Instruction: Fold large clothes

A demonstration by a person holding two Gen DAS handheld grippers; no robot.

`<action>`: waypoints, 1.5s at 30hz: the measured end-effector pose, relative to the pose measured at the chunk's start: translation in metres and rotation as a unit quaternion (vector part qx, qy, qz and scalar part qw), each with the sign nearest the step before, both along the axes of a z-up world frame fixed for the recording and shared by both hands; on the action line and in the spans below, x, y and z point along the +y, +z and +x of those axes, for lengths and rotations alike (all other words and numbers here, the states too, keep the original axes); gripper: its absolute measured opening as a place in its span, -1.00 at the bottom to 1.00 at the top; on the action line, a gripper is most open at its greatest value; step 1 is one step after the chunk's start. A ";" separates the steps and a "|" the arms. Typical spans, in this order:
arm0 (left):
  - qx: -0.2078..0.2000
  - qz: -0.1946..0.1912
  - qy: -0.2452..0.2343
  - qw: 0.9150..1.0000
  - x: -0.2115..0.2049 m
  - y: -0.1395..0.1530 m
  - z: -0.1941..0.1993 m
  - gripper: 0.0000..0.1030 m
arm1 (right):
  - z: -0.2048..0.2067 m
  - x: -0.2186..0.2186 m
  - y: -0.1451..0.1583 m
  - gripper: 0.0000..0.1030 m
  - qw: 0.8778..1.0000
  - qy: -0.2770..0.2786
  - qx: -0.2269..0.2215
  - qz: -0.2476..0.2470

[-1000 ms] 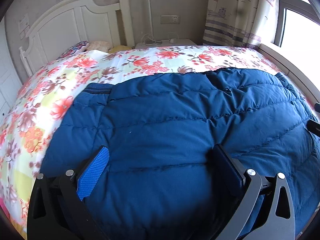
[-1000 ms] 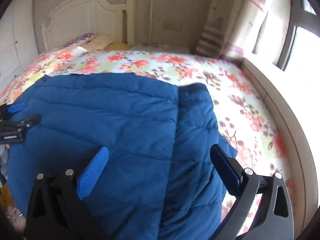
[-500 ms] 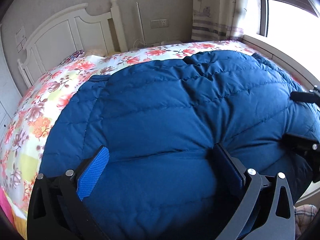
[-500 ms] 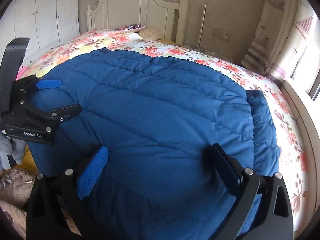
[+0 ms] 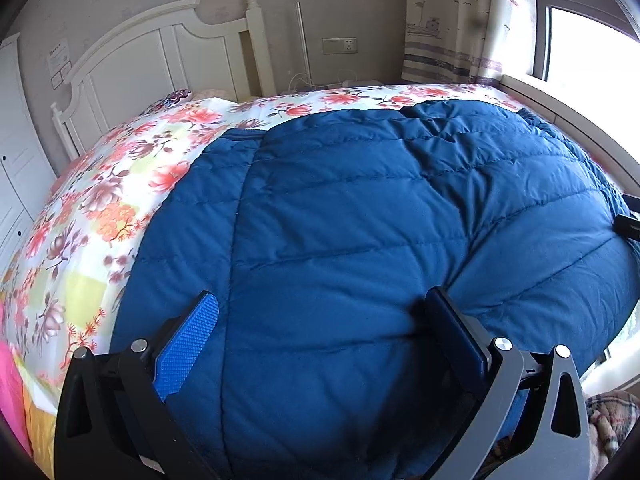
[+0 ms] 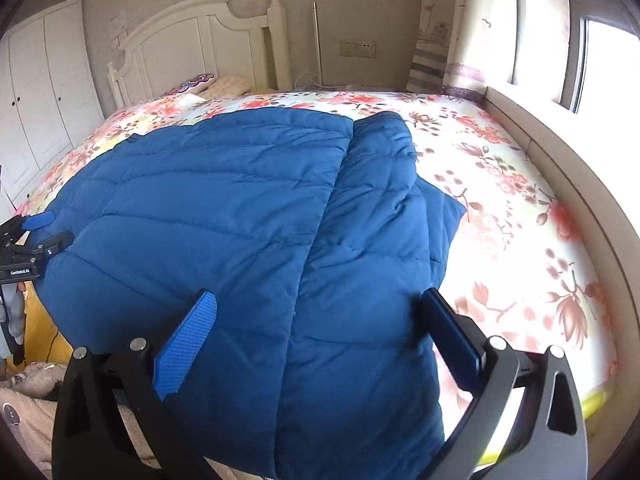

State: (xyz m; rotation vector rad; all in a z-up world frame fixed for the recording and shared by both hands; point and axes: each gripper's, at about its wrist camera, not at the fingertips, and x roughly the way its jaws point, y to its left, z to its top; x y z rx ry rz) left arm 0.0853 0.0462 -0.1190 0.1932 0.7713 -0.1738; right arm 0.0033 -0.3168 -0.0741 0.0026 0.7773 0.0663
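Observation:
A large blue quilted down jacket [image 5: 360,232] lies spread on the flowered bedspread [image 5: 100,200]; it also shows in the right wrist view [image 6: 240,220], with a folded part or sleeve [image 6: 384,200] along its right side. My left gripper [image 5: 320,320] is open, its jaws wide apart over the jacket's near edge. My right gripper [image 6: 316,316] is open too, over the jacket's near right part. The left gripper also shows at the left edge of the right wrist view [image 6: 36,236]. Neither holds cloth.
A white headboard [image 5: 160,60] and pillows [image 6: 208,82] stand at the far end. A window sill [image 6: 560,168] and curtain [image 5: 460,20] run along the right. White wardrobe doors [image 6: 40,92] are at the left. A plaid cloth [image 5: 608,420] lies below the bed's near edge.
Both views have swung and pulled back a little from the jacket. The right wrist view turned right, so the left gripper slid to its left edge. Both grippers stayed open.

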 end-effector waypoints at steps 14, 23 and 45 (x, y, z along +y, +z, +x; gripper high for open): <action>-0.003 -0.018 0.041 0.999 0.044 -0.004 -0.016 0.91 | -0.009 0.101 -0.004 0.95 0.990 0.126 -0.034 -0.058; -0.003 -0.028 0.036 0.999 0.049 -0.009 -0.016 0.91 | -0.074 -0.010 0.014 0.94 0.996 -0.017 -0.068 0.056; -0.011 -0.024 0.035 0.999 0.049 -0.012 -0.016 0.91 | -0.082 -0.032 -0.039 0.72 0.955 -0.030 -0.039 0.294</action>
